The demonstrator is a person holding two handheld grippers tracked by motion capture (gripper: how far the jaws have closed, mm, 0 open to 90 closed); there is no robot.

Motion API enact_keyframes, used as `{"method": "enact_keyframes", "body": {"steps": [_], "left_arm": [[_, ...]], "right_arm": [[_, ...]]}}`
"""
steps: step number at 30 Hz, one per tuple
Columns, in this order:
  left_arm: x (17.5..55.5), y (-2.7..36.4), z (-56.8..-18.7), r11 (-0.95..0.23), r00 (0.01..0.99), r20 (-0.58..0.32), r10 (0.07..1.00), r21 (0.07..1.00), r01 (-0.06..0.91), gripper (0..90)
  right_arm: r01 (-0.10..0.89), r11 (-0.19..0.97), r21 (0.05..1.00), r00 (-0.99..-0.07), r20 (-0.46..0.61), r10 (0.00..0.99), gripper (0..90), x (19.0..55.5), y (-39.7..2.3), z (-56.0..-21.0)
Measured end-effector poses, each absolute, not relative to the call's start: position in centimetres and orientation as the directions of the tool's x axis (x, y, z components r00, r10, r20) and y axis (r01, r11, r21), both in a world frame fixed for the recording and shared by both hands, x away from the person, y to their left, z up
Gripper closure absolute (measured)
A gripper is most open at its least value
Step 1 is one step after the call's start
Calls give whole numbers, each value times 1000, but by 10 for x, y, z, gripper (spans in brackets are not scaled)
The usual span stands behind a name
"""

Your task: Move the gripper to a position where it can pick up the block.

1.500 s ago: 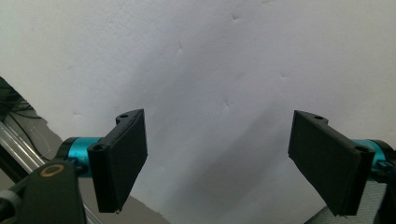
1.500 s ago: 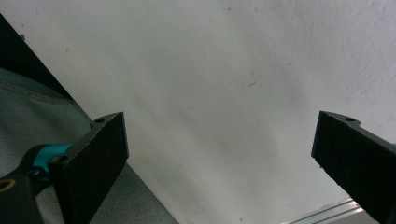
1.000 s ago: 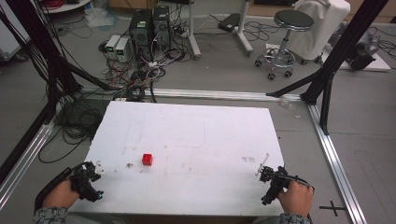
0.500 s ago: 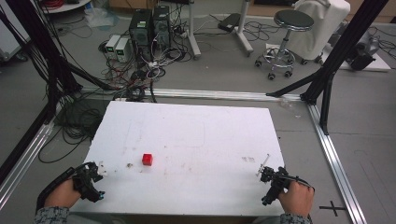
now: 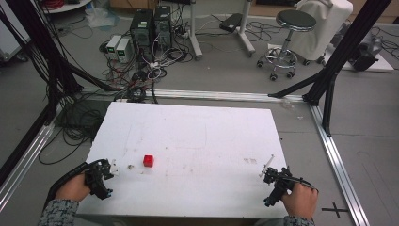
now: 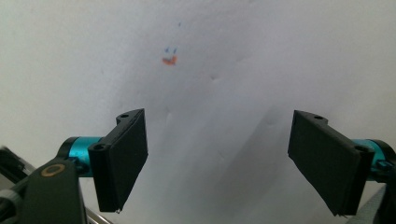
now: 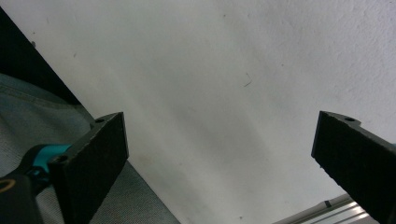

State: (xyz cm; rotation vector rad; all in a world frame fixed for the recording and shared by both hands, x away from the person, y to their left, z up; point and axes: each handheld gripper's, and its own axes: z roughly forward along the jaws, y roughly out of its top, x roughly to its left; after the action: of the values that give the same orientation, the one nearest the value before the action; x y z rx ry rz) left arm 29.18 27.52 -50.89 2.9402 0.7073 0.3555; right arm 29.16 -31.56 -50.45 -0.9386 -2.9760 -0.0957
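Observation:
A small red cube [image 5: 148, 161] sits on the white table [image 5: 197, 136], left of the middle. My left gripper [image 5: 104, 175] rests at the table's front left corner, to the left of the cube and apart from it; its jaws stand wide open over bare white surface [image 6: 215, 158]. My right gripper [image 5: 270, 176] is at the front right corner, far from the cube, jaws wide open with nothing between them [image 7: 219, 154]. A person's hand holds each gripper.
An orange and blue pen mark [image 6: 169, 59] is on the table ahead of the left gripper. Aluminium rails [image 5: 329, 141] frame the table. Beyond it the floor holds computer towers [image 5: 150, 23], cables, a stool [image 5: 291, 23] and black frame legs [image 5: 339, 61].

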Motion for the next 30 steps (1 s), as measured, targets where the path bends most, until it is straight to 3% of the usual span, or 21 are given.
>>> {"method": "enact_keyframes", "body": {"steps": [11, 30], "left_arm": [[316, 247, -499, -964, 940, 223, 259, 114, 239, 202], [363, 223, -475, -1000, 981, 193, 24, 15, 22, 202]], "right_arm": [[578, 814, 61, -816, 48, 576, 30, 291, -318, -503], [570, 819, 63, -821, 52, 568, 30, 292, -315, -505]]}}
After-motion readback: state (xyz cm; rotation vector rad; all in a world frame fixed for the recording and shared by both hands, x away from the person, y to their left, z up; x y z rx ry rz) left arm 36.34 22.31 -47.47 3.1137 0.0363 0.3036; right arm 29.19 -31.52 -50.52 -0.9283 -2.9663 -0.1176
